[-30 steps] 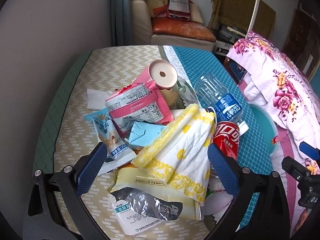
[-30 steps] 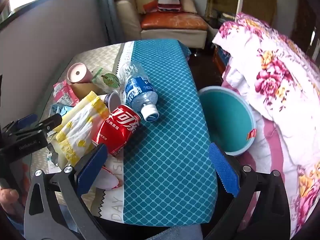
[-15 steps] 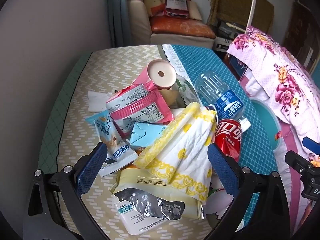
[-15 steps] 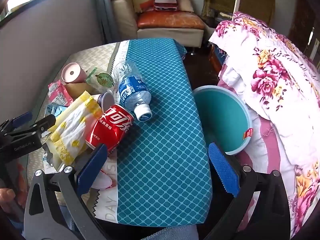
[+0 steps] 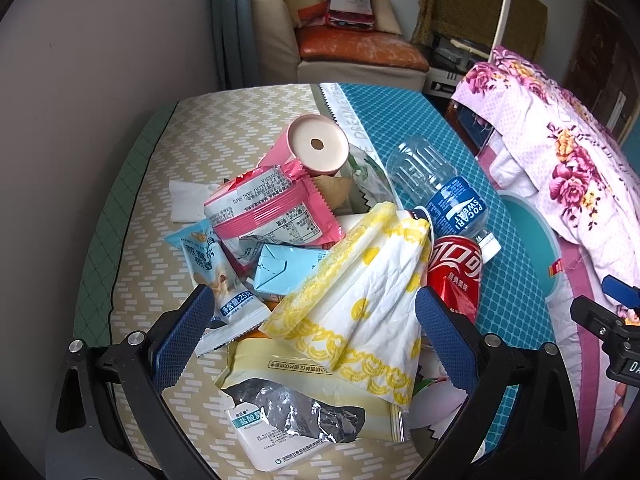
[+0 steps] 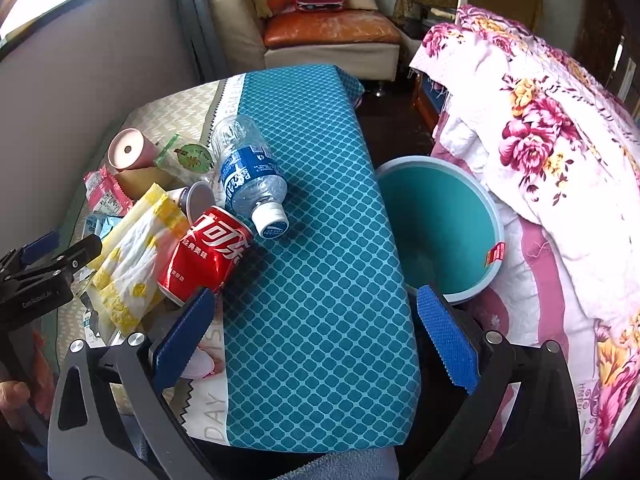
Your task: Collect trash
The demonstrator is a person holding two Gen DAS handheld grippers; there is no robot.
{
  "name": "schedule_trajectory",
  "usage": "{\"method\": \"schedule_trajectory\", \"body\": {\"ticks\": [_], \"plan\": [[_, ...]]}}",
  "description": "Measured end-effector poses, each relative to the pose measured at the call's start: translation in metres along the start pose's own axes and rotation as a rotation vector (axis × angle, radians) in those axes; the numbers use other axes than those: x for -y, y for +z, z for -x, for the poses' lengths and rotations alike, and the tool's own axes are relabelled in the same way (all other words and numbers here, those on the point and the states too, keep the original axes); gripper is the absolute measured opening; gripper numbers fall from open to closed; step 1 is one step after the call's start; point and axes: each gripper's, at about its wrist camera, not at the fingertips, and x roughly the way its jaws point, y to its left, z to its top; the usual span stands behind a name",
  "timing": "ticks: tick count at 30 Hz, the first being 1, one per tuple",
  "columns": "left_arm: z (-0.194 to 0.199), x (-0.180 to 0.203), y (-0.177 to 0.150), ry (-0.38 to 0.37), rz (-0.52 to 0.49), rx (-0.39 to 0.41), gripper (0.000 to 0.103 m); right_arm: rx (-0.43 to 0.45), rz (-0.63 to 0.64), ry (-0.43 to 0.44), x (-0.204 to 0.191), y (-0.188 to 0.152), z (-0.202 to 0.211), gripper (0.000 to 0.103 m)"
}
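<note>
- The left tongs point(image 5: 308, 336) are spread wide with nothing between the pads, hanging over the heap of trash on the bench point(image 5: 236, 120).
- The right tongs point(image 6: 316, 336) are spread too and hold nothing; they hover over the teal half of the bench cloth, with one pad beside the can point(image 6: 206, 254).
- Right under the left tongs lies one yellow-and-white tissue pack point(image 5: 360, 300), with one foil blister sheet point(image 5: 292, 412) on a pale yellow packet nearer the camera.
- Further out I count one blue carton point(image 5: 280, 272), one pink wrapper point(image 5: 268, 212), one light-blue snack sachet point(image 5: 216, 276), one pink tube point(image 5: 316, 148), one red can and one clear bottle point(image 6: 250, 176) lying on its side, its cap touching the can.
- One teal bin point(image 6: 440, 232) stands beside the bench, between it and the floral bedding point(image 6: 540, 128).
- The right view looks straight into the bin, where the left view catches only a sliver of it.
- The left view alone shows the blister sheet, the carton and a white napkin point(image 5: 188, 200) behind the heap.
- The right view also takes in the left tongs from the side, and a bit of the person's hand point(image 6: 12, 396) at the frame edge.
</note>
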Motion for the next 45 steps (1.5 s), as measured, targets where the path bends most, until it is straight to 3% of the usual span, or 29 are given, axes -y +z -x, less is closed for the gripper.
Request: {"method": "schedule_trajectory", "body": {"ticks": [26,45], "plan": [[-0.002,0.006,0.005,-0.01,-0.01,0.003,0.1,-0.054,-0.059,0.037,0.017,0.008,-0.013,0.097],[-0.006,0.01,0.003,-0.025,-0.021,-0.007,0.1,-0.041,-0.018,0.033,0.014,0.012,-0.012,0.097]]}}
